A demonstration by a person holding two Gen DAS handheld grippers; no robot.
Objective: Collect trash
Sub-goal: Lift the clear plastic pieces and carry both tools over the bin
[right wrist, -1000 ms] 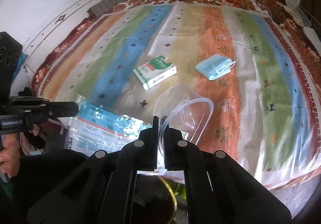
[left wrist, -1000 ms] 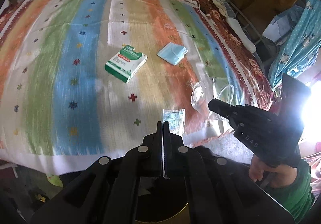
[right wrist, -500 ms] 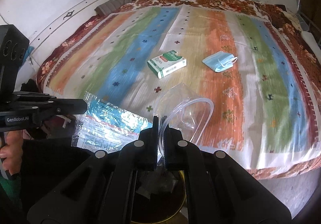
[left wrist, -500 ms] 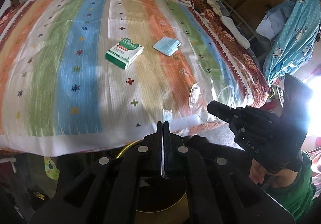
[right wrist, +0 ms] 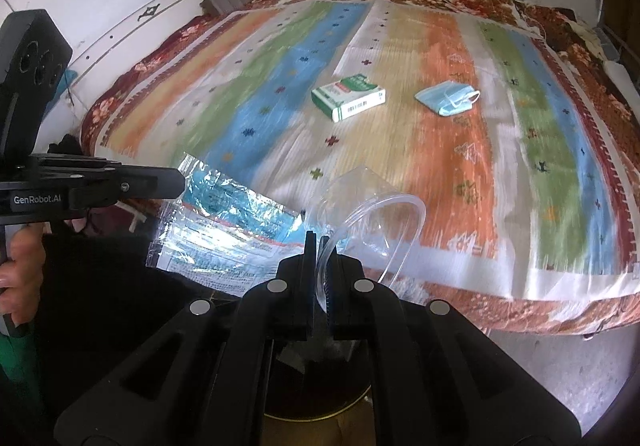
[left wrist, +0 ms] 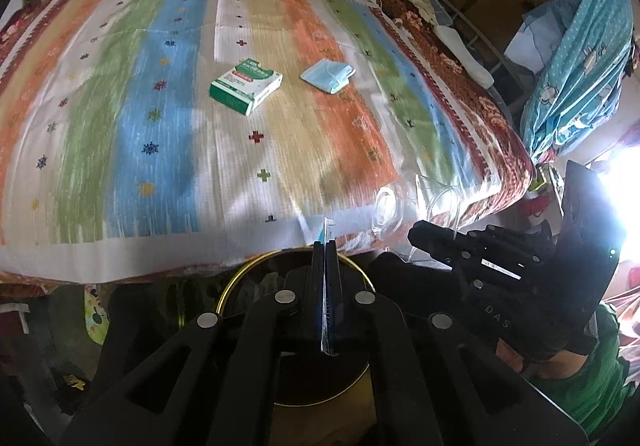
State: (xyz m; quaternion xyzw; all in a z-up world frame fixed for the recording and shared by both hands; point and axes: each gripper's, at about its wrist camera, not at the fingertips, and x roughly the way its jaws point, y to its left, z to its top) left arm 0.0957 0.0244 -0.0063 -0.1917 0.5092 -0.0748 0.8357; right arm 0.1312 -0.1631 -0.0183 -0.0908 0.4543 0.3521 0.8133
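My left gripper (left wrist: 325, 246) is shut on a flat blue-and-clear plastic wrapper (left wrist: 326, 286), seen edge-on here and broadside as the wrapper (right wrist: 232, 222) in the right wrist view. My right gripper (right wrist: 320, 242) is shut on a clear plastic cup (right wrist: 372, 222). Both hang over a round black bin with a gold rim (left wrist: 240, 278), just off the bed's near edge. Out on the striped bedspread lie a green-and-white carton (left wrist: 245, 85) and a crumpled blue face mask (left wrist: 328, 74). The same carton (right wrist: 349, 96) and mask (right wrist: 446, 98) show in the right wrist view.
The striped bedspread (left wrist: 140, 126) covers a bed with a red floral border. A blue patterned cloth (left wrist: 576, 58) and a dark cabinet stand at the right. A hand and green sleeve (left wrist: 592, 378) hold the right tool. Bare floor (right wrist: 560, 366) lies below the bed.
Both grippers have drawn back off the bed with wrapper and cup still held. The bed's near edge and the gold-rimmed bin now show beneath them.
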